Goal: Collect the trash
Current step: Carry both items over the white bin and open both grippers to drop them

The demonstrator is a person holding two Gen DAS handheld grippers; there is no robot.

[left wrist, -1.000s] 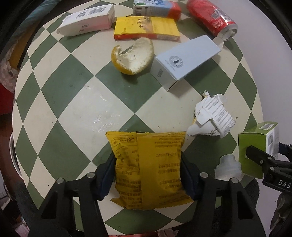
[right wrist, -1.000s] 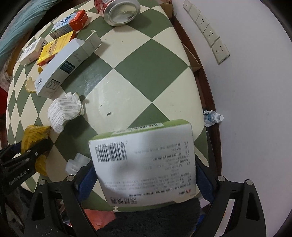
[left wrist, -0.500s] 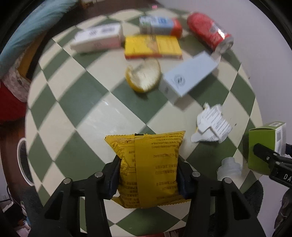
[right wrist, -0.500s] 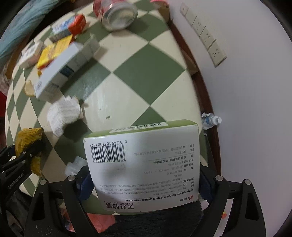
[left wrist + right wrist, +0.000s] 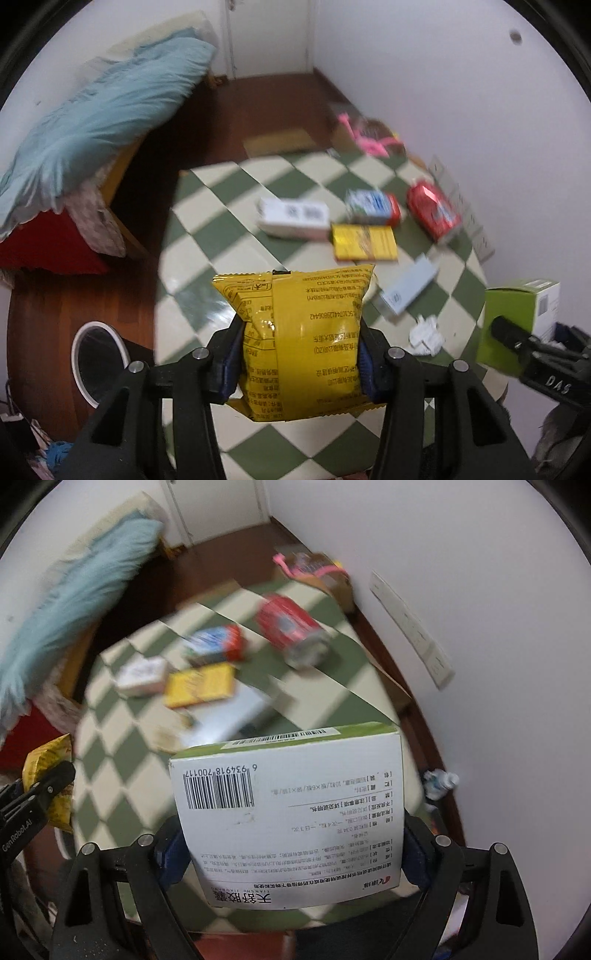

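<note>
The left gripper [image 5: 299,354] is clamping a yellow snack packet [image 5: 301,343] above the near edge of the checkered tabletop [image 5: 207,236]. To its right, the right gripper [image 5: 291,845] is gripping a green-and-white box [image 5: 291,812]. A red can [image 5: 434,210] and small cartons are lying at the far right of the tabletop.

Yellow snack packet [image 5: 299,343] and green-white box [image 5: 291,823] held upright above table.

i see white walls [image 5: 424,74], a dark wooden floor [image 5: 266,96], a green-and-cream checkered table [image 5: 207,236] and a pale blue blanket [image 5: 99,107] at left.
</note>
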